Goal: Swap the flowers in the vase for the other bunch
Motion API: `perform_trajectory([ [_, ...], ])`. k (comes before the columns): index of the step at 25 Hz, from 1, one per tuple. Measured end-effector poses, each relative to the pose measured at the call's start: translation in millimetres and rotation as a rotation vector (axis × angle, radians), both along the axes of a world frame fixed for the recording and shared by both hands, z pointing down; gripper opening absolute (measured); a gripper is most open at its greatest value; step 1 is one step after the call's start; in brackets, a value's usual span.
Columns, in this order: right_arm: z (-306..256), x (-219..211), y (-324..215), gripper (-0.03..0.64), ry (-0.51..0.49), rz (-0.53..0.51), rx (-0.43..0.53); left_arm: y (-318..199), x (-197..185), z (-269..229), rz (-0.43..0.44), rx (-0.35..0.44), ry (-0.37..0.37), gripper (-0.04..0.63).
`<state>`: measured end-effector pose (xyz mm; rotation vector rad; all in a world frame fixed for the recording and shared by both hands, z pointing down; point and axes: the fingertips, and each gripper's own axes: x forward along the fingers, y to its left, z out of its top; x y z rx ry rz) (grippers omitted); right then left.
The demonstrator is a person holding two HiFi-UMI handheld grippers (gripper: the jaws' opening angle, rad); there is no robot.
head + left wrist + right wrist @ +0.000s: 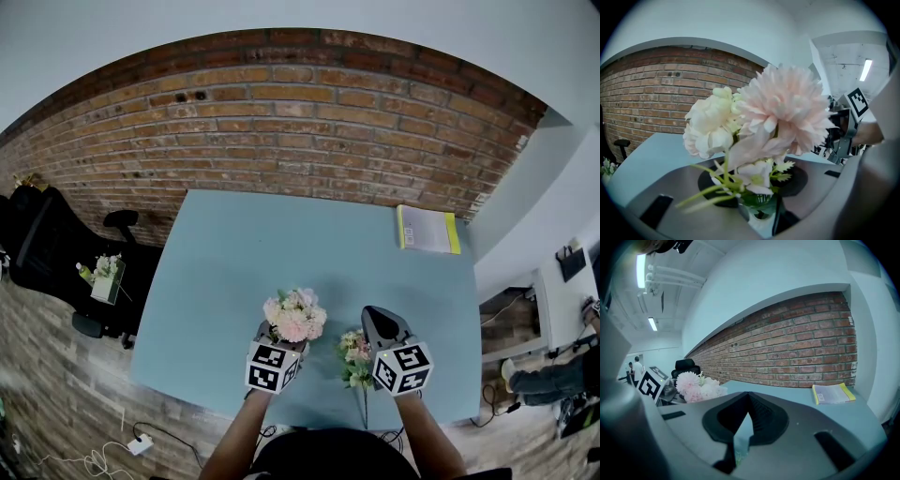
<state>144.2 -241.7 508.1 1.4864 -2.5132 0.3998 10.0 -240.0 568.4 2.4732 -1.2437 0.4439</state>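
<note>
You're starting removal step. Left gripper point(275, 342) is pinching stems of pink bunch point(294, 315), which is standing upright in vase point(757, 227) near table point(281, 234) front edge. Right gripper point(378, 323) is idling, jaws together, empty, beside other bunch point(354, 361) lying flat. Next move is probably calling for a straight upward pull, keeping vase from tipping.

"What sort of place was it?"

"An office or lab workroom, not a home. A pale blue bench point(234, 281) stood against a bare brick wall point(309, 122), with a black office chair point(47, 248) beside it."

"Anything else?"

"Strip lights point(642, 266) and pipes point(675, 275) ran along a white ceiling. A power strip point(140, 443) and its cables lay on the wood-look floor point(56, 384), and a white desk point(561, 305) stood to the right."
</note>
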Motion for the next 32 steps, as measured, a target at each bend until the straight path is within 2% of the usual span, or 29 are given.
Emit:
perform_trajectory([
  [9,-1,-1,-1,0.006,0.001,0.004,-0.005,-1,-4,-2,-0.005,-0.001,-0.001,0.144],
  [20,2,3,1,0.006,-0.009,0.014,-0.016,2,-3,-4,0.001,0.001,0.000,0.143],
  [32,-8,7,13,0.006,-0.012,0.022,0.006,7,-2,-23,0.002,0.048,-0.002,0.140],
])
